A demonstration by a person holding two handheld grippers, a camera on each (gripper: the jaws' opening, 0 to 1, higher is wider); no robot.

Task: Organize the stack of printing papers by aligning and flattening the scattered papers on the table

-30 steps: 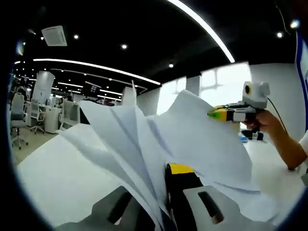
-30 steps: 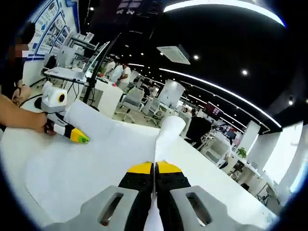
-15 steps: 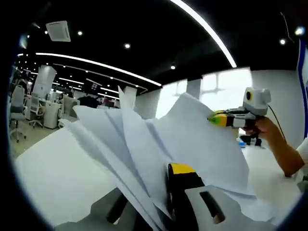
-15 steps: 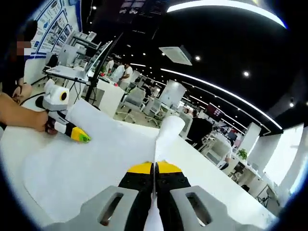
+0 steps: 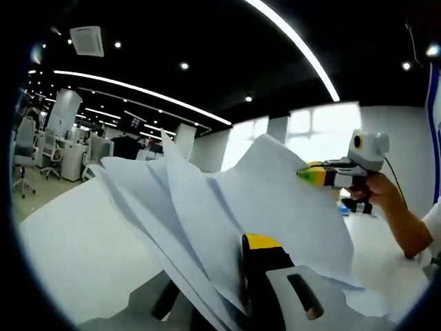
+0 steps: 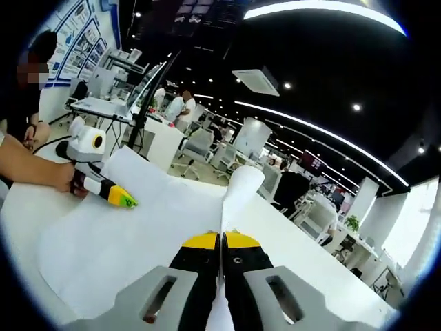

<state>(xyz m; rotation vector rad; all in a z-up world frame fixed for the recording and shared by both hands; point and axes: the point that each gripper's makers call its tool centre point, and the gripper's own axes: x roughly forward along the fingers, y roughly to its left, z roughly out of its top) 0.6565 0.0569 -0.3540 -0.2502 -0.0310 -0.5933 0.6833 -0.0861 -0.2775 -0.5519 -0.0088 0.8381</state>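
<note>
Several sheets of paper (image 5: 207, 207) stand lifted off the table (image 5: 76, 248), fanned apart like an open book, and both tools have hold of them from opposite ends. In the left gripper view the left tool (image 5: 238, 272) has its jaws buried in the fan; one yellow-tipped jaw shows on the near side and the other is hidden by the sheets, so it reads as clamped on the paper's edge. Across the sheets, the right tool (image 5: 313, 175) bites the far top corner, the person's hand (image 5: 379, 189) behind it.

In the right gripper view the right tool (image 6: 220, 243) has its two yellow tips pressed together with a thin edge of paper (image 6: 238, 196) rising out from between them, curling at the top. The left tool (image 6: 120, 198) sits at the other side of the broad sheet, gripped by a hand (image 6: 65, 181).

Holding the bundle up by two opposite edges looks like a way to let the loose sheets hang free, so they can be knocked down square against the table. As I judge it, the aligning step is under way and nothing is flattened yet: the sheets splay at different angles. The risk is that a sheet slips out of the pinch while the fan is this open.
</note>
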